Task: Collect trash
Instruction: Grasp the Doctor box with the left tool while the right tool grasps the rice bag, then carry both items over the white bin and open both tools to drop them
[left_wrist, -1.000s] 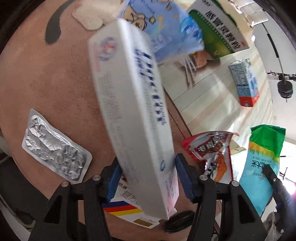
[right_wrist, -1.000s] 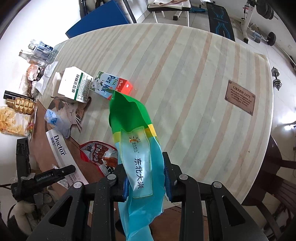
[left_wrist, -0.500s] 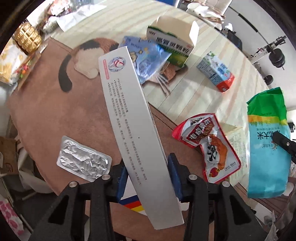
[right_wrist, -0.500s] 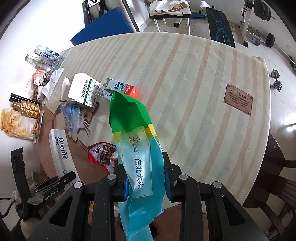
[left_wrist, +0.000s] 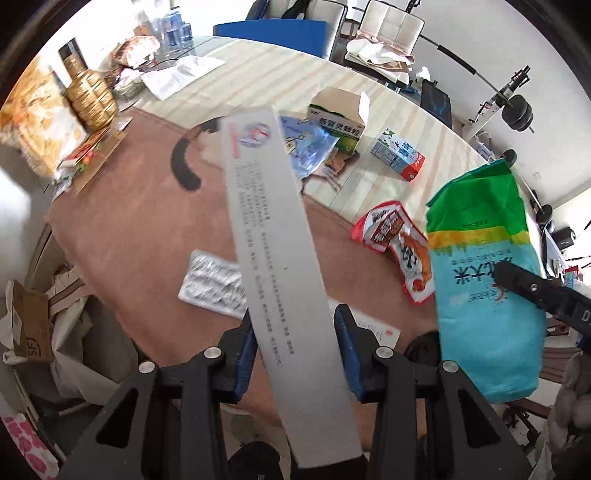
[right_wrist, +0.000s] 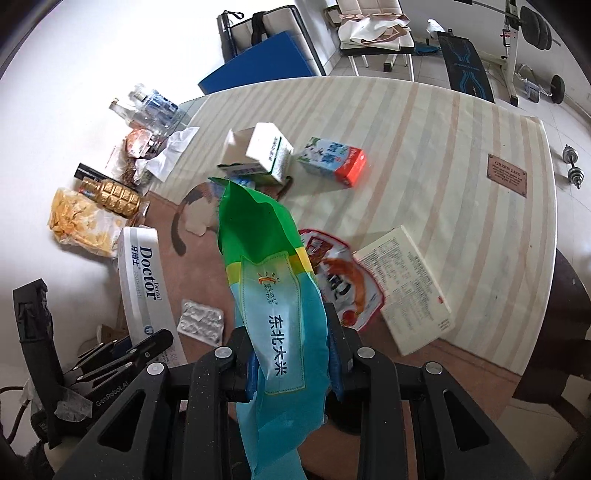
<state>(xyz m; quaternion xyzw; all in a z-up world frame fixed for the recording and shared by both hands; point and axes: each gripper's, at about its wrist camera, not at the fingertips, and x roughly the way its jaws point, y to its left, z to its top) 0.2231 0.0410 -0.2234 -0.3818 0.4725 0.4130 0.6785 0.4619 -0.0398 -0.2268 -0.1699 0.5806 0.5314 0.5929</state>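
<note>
Left hand-held gripper (left_wrist: 295, 350) steeply down over bench (left_wrist: 369, 110), clamped on toothpaste box (left_wrist: 273, 240); right hand-held gripper (right_wrist: 291, 360) likewise, gripping rice bag (right_wrist: 273, 280).

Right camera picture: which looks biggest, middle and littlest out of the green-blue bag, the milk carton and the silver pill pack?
1. green-blue bag, though it's nearest the camera
2. milk carton
3. silver pill pack
</note>
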